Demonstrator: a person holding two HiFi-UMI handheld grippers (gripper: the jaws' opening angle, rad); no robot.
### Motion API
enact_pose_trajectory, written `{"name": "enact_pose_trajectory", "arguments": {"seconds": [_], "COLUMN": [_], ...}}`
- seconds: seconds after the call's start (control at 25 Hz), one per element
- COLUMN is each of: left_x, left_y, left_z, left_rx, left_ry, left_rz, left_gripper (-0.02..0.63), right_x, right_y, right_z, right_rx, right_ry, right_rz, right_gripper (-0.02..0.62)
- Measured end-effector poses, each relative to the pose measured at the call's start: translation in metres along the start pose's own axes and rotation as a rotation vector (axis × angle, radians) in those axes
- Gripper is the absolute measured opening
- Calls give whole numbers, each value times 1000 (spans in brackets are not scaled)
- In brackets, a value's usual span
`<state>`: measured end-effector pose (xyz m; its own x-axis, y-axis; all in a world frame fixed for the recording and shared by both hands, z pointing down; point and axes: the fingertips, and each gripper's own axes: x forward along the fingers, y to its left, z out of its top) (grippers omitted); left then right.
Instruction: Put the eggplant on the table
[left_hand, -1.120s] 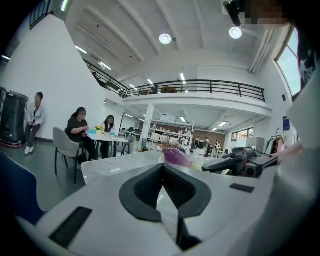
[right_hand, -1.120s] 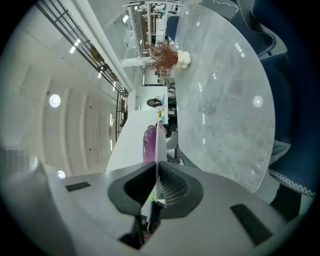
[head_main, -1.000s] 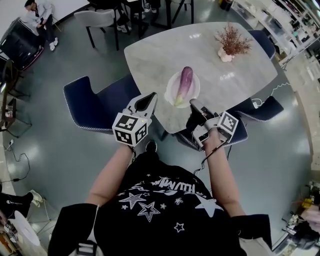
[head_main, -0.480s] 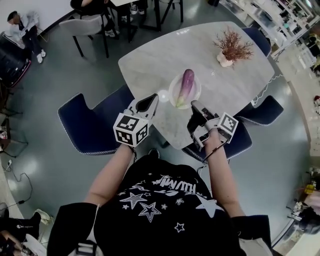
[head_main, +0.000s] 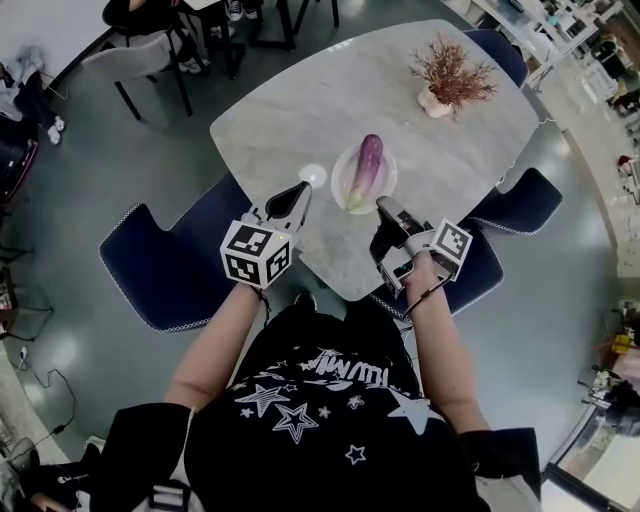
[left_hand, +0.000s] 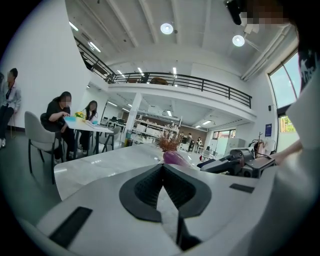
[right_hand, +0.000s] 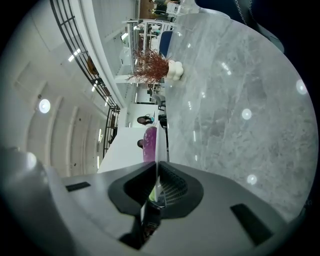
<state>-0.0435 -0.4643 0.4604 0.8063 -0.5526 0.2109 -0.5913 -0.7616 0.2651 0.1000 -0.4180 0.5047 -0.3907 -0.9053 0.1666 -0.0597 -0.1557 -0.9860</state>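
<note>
view: head
desk: pale marble, fills the upper middle of the frame.
eggplant: lies on a white plate near the desk's lower edge, purple end up-frame, greenish stem end down-frame.
left tool: hangs over the desk's lower edge, lower left of the plate and apart from it; tips clenched together, empty.
right tool: hangs just lower right of the plate, tips close by its rim; contact not readable here.
white disc: lies on the desk just left of the plate.
dried plant: stands in a pale vase at the desk's upper right.
blue chair: stands left of the desk, at mid-left of the frame.

view: left gripper
left tool: tips pressed together at centre frame, gripping nothing.
eggplant: shows just above and right of the tips, farther off on the desk.
right tool: reaches in from the right of the frame.
seated people: sit at another table at far left.

view: right gripper
right tool: clenched, gripping nothing; frame rolled sideways.
eggplant: shows just above the tips.
desk: fills the right half.
dried plant: sits at upper centre.
</note>
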Motion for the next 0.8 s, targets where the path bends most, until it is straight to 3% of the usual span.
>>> {"name": "enact_pose_trajectory", "arguments": {"seconds": [0.32, 0.56, 0.8], "left_x": [16, 64, 84], "left_y": [1, 19, 35], "left_z": [-12, -7, -21], "left_rx": [0, -14, -22], "left_ry": [33, 65, 111], "left_rz": [45, 95, 121], "left_gripper": [8, 8, 8], "right_x": [10, 41, 66], "right_y": [-23, -39, -62], "right_z": [12, 57, 69], "right_rx": [-36, -15, -22], "right_ry": [70, 111, 149], "right_rz": [-34, -56, -97], "right_gripper": [20, 20, 20]}}
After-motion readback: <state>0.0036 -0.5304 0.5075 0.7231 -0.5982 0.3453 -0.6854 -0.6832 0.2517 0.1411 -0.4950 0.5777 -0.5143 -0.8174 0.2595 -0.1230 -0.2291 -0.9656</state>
